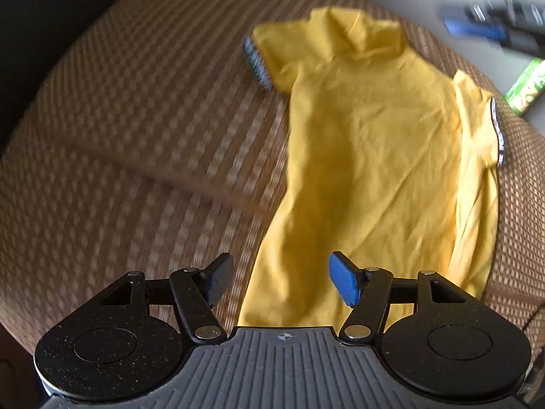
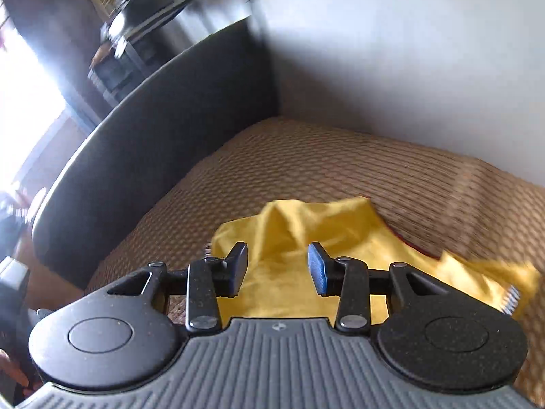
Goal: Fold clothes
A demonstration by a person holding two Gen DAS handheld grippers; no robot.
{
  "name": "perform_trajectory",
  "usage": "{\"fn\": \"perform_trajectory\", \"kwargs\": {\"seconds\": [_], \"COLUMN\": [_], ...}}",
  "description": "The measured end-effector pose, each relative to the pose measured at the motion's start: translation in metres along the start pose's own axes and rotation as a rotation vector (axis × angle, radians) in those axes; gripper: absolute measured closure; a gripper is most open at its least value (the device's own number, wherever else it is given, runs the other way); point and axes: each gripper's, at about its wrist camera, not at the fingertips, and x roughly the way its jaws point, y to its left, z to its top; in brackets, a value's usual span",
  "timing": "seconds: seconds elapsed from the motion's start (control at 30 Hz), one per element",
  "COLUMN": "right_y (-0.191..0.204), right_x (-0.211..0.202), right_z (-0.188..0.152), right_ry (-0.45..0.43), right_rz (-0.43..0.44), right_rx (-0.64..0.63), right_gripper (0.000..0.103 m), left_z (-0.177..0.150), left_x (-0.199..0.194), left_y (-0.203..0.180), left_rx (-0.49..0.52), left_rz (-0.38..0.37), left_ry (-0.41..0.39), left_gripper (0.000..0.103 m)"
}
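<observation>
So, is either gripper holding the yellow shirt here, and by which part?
Nothing is held. Left gripper and right gripper are both open above the yellow shirt, with no cloth between their fingers.

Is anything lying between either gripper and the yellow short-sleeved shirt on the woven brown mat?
Nothing visible does. The yellow short-sleeved shirt lies spread on the woven brown mat. The left gripper and right gripper hover over it, jaws open and empty, with no object on the cloth.

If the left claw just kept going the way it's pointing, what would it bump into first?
Most likely the yellow shirt. The left gripper, open and empty, points steeply down over the shirt's lower part, spread on the brown woven cover. Depth is unclear, but nothing seems to lie between.
</observation>
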Motion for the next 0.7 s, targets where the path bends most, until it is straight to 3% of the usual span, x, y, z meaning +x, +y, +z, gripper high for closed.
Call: {"fn": "perform_trajectory", "kwargs": {"seconds": [0.07, 0.2, 0.37, 0.6, 0.63, 0.67, 0.7], "right_y": [0.017, 0.047, 0.079, 0.110, 0.112, 0.112, 0.112], "right_x": [0.016, 0.064, 0.137, 0.225, 0.231, 0.235, 0.237], "right_z": [0.014, 0.041, 0.068, 0.060, 0.057, 0.056, 0.056], "right_ry": [0.031, 0.110, 0.216, 0.492, 0.530, 0.560, 0.587], "right_rz": [0.004, 0.002, -0.026, -0.079, -0.098, -0.117, -0.135], "right_rx": [-0.045, -0.122, -0.231, -0.410, -0.445, -0.459, -0.465], "right_gripper": [0.059, 0.047, 0.047, 0.046, 0.048, 0.073, 0.089], "left_z": [-0.005, -0.005, 0.007, 0.018, 0.019, 0.019, 0.020], "left_x": [0.006, 0.014, 0.028, 0.034, 0.034, 0.034, 0.035], "left_y": [0.008, 0.019, 0.029, 0.032, 0.033, 0.034, 0.035], "left_rx": [-0.011, -0.011, -0.005, 0.030, 0.034, 0.038, 0.041], "left_rz": [-0.024, -0.069, -0.148, -0.229, -0.246, -0.265, -0.290], "left_ry": [0.012, 0.011, 0.024, 0.014, 0.010, 0.009, 0.026], "left_gripper": [0.027, 0.027, 0.026, 0.021, 0.027, 0.040, 0.077]}}
